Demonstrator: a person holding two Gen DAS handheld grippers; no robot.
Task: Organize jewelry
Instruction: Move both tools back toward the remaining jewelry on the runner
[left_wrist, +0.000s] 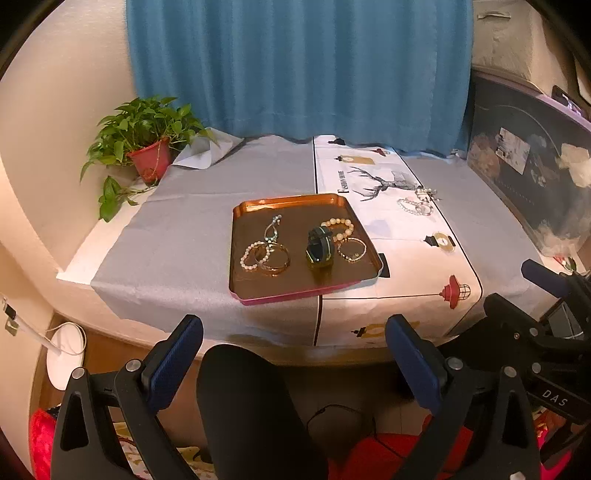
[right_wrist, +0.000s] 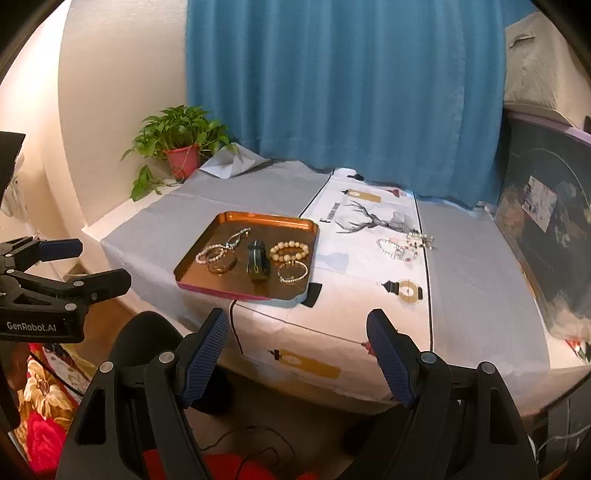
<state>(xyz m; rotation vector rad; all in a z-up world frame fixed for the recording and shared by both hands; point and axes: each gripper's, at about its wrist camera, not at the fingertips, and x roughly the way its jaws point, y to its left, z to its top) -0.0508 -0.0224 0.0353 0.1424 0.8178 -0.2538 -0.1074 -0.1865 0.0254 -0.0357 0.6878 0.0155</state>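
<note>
my left hand-held gripper (left_wrist: 293, 354) and right hand-held gripper (right_wrist: 297, 345) both gape empty, low in frame. loose bracelets (right_wrist: 397, 248) right of centre on desk (right_wrist: 480, 295), beside tray (right_wrist: 192, 258). light, slippery, floppy beads; i pinch across strand.

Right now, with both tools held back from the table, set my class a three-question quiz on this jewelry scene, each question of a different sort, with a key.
1. True or false: the dark green bangle lies inside the copper-coloured metal tray.
2. Where do the clear beaded bracelets lie? A) in the tray B) on the deer-print cloth C) beside the red plant pot
3. Fill in: the right tool is ____ and holds nothing.

Key: 1 true; 2 B; 3 open
</note>
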